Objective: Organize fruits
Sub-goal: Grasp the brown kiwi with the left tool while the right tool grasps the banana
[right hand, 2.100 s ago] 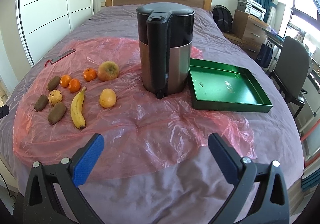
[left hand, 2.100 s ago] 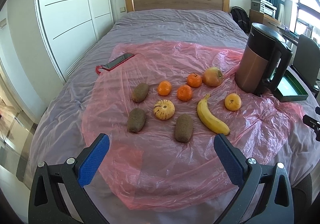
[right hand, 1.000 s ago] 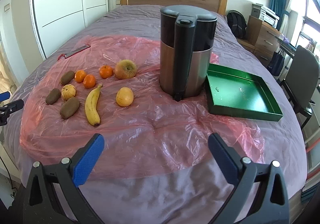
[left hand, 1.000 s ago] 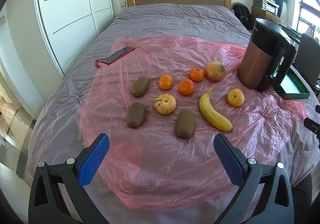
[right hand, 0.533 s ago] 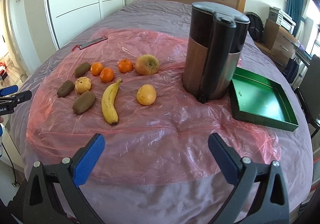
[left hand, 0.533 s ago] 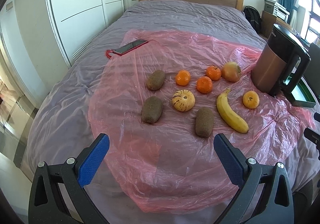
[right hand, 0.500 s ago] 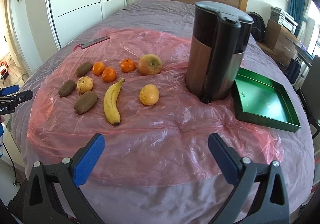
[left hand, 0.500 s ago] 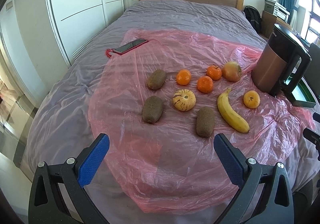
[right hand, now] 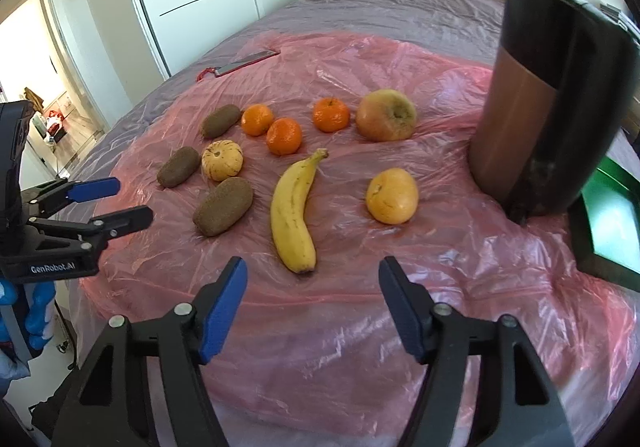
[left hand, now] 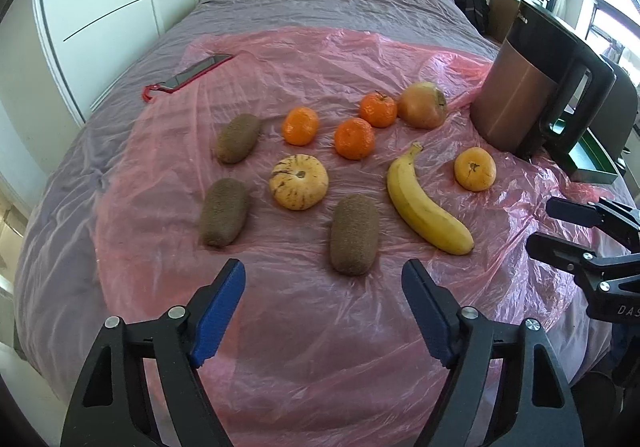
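Observation:
Fruit lies on a pink plastic sheet [left hand: 320, 59] over the bed: three kiwis, three mandarins, a striped yellow gourd [left hand: 298, 181], a banana [left hand: 426, 203], an apple [left hand: 423, 105] and a yellow-orange citrus [left hand: 475, 169]. My left gripper [left hand: 323, 275] hovers just short of the nearest kiwi [left hand: 354, 233]; its jaws are closing with nothing between them. My right gripper [right hand: 313, 271] hangs at the near end of the banana [right hand: 294, 207], jaws closing, pads clear of it. Each gripper also shows in the other's view: right gripper [left hand: 556, 227], left gripper [right hand: 116, 201].
A tall copper-and-black kettle [right hand: 548, 95] stands right of the fruit, with a green tray [right hand: 608, 219] behind it. A red-cased phone [left hand: 192, 72] lies at the sheet's far left. White wardrobes line the left wall, and the bed's near edge is below the grippers.
Both grippers have dropped closer to the fruit and their jaws have narrowed. The right view has swung left, so the kettle now sits at its right edge.

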Demonstrator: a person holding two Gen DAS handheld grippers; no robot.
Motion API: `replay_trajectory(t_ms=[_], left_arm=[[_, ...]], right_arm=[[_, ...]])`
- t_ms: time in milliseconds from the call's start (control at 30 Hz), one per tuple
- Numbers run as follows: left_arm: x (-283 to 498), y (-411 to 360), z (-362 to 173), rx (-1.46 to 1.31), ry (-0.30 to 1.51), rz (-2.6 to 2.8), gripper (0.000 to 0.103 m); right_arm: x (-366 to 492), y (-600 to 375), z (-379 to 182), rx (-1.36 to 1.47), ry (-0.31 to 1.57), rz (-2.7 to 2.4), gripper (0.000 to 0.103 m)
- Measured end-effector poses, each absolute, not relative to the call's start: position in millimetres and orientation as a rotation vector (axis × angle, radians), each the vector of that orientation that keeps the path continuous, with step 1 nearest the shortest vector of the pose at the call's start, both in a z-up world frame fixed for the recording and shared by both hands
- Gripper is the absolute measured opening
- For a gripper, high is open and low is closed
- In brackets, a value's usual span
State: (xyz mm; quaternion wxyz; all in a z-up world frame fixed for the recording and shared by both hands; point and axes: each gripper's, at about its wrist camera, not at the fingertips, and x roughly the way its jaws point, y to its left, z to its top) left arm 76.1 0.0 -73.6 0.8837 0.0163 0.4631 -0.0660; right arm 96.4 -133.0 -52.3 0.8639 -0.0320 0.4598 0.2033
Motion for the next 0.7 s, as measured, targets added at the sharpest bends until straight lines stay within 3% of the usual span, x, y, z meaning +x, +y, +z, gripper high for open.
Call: replay_trajectory(t_ms=[100,133,167,233,300,700], left_arm=[[91.6,-9.6,-86.2,0.036,0.998,-0.17,0.064],[97.1,-12.0,-90.6,0.037,1.009,-0.177,0.062],[101.9,-14.0,-94.0,0.042,1.018,-0.181,0.059],[111.4,-17.7,-101.3,0.047,1.038,-0.193,0.055],[118.9,-19.5,-108.5,0.051,1.058,-0.202,0.054],[141.6,-27.6,-135.9,0.082,1.123,-0.256,0.047]], right_arm=[[113.5,-117.9,-62.4,-0.069,0.988,0.478,0.053],[119.0,-112.9,-66.0,-0.069,0.997,0.495,0.045],[124.5,-107.6,-70.0,-0.069,1.007,0.516,0.028],[135.0,-96.9,-79.2,-0.08,1.03,0.547,0.011],[145.5,-86.7,-89.0,-0.104,1.054,0.56,0.0],[181.3,-70.7,-127.6,-0.171,1.169,0.546,0.0]])
